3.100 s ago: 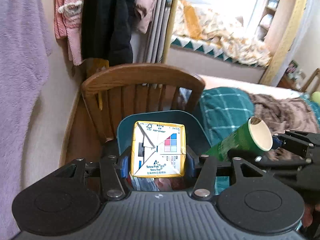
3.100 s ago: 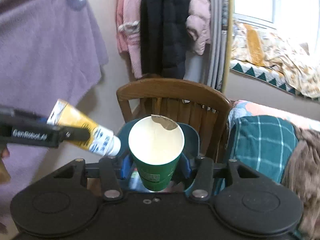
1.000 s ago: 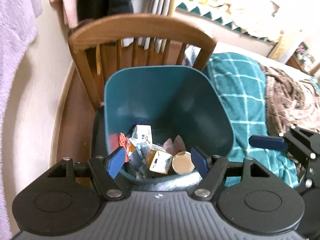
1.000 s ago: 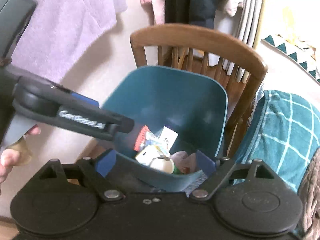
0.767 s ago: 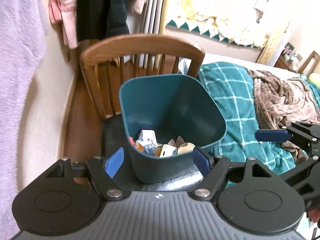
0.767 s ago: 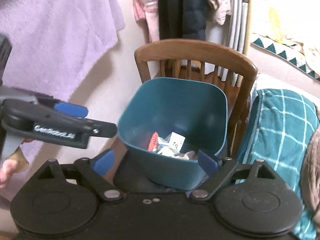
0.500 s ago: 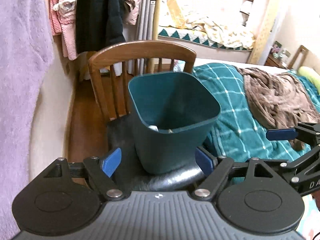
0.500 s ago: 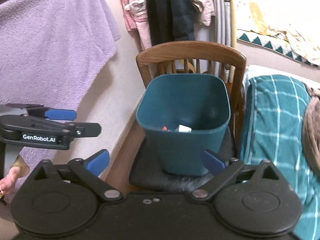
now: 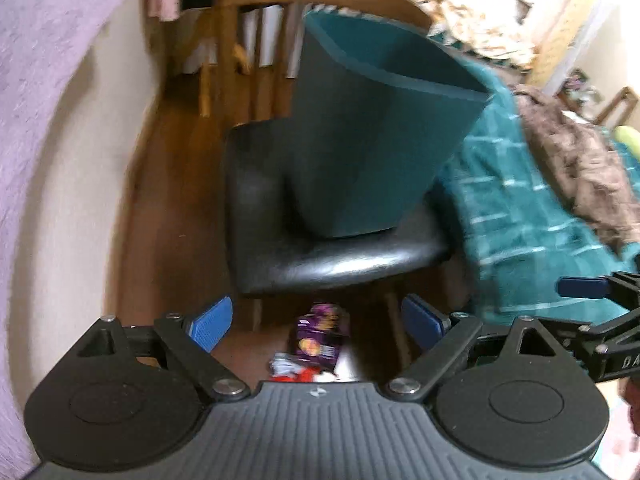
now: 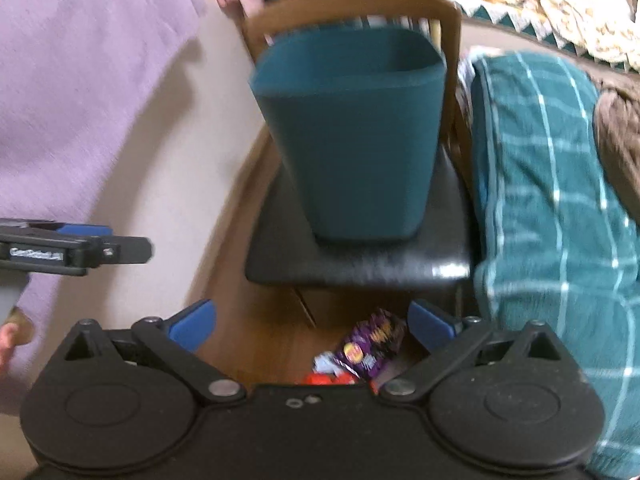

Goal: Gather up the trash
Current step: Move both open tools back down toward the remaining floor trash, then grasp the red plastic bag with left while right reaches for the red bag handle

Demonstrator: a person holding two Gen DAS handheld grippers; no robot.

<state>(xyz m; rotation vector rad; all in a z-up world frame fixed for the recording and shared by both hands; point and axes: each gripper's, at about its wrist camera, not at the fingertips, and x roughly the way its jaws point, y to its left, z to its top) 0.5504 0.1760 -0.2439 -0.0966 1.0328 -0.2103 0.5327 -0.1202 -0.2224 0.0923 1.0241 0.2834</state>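
Standing on the black seat of a wooden chair [image 9: 320,240], the teal bin [image 9: 372,152] was upright, its inside hidden from both cameras at this angle. On the wooden floor in front of the chair lay loose trash: a purple wrapper [image 9: 322,336] and, just beside it, a red and white scrap [image 9: 294,372], partly hidden by the tool body. The right wrist view showed the same purple wrapper [image 10: 374,344] and red scrap [image 10: 320,378] low in frame.

The left gripper [image 9: 316,320] had its blue pads spread wide, having just been opening, with nothing pressed between them; the purple wrapper showed in the gap but lay on the floor beyond. The right gripper [image 10: 312,324] was likewise spread wide and empty, its jaws having just been opening. Each tool appeared at the edge of the other's view. A teal checked blanket [image 10: 552,200] covered the bed beside the chair. Both pictures were blurred.
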